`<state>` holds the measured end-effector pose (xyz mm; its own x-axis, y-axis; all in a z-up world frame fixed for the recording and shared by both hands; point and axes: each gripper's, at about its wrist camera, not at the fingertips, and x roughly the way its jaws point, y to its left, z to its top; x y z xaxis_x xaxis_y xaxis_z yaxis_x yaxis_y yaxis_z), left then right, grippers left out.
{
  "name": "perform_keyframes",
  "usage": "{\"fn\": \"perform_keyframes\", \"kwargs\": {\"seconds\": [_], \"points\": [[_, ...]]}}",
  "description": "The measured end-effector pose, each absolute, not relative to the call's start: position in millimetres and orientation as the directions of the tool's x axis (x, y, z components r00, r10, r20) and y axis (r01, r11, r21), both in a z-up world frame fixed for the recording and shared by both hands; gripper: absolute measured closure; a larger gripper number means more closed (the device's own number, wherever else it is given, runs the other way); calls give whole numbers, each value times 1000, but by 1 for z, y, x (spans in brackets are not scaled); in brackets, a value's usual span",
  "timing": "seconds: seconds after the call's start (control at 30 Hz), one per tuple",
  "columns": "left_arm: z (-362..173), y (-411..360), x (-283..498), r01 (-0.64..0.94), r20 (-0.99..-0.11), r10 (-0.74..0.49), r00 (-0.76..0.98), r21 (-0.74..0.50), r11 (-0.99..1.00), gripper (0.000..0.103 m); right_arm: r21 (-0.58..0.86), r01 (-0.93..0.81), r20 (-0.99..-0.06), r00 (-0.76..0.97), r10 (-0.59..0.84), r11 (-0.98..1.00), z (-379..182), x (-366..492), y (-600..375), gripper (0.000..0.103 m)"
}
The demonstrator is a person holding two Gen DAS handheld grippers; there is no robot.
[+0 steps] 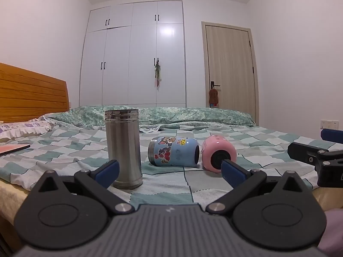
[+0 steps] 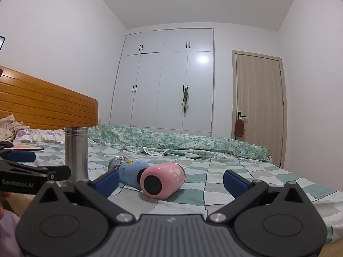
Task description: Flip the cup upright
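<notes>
A steel cup [image 1: 124, 147] stands upright on the checkered bedspread, mouth up; it also shows in the right wrist view [image 2: 76, 154]. A blue cartoon cup [image 1: 174, 151] lies on its side, and a pink cup [image 1: 218, 153] lies on its side to its right, base toward me. In the right wrist view the blue cup [image 2: 126, 172] lies behind the pink cup [image 2: 164, 181]. My left gripper [image 1: 169, 171] is open and empty, just short of the cups. My right gripper [image 2: 171, 181] is open and empty, the pink cup ahead between its fingers.
The checkered bedspread [image 1: 64, 150] covers the bed. A rolled green quilt [image 1: 193, 113] lies along the far side. A wooden headboard [image 1: 32, 92] and pillows are at left. A flat pink item [image 1: 12, 148] lies at left. White wardrobe [image 1: 133, 53] and a door [image 1: 230, 64] stand behind.
</notes>
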<state>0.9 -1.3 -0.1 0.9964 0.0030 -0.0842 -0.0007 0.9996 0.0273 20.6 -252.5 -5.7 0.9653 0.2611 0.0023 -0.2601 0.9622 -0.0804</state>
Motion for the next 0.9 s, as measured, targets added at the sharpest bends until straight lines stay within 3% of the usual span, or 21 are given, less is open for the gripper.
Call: {"fn": "perform_keyframes", "kwargs": {"seconds": [0.9], "points": [[0, 0, 0, 2, -82, 0, 997, 24, 1000, 0, -79, -259, 10, 965, 261, 963, -6, 20, -253, 0]]}}
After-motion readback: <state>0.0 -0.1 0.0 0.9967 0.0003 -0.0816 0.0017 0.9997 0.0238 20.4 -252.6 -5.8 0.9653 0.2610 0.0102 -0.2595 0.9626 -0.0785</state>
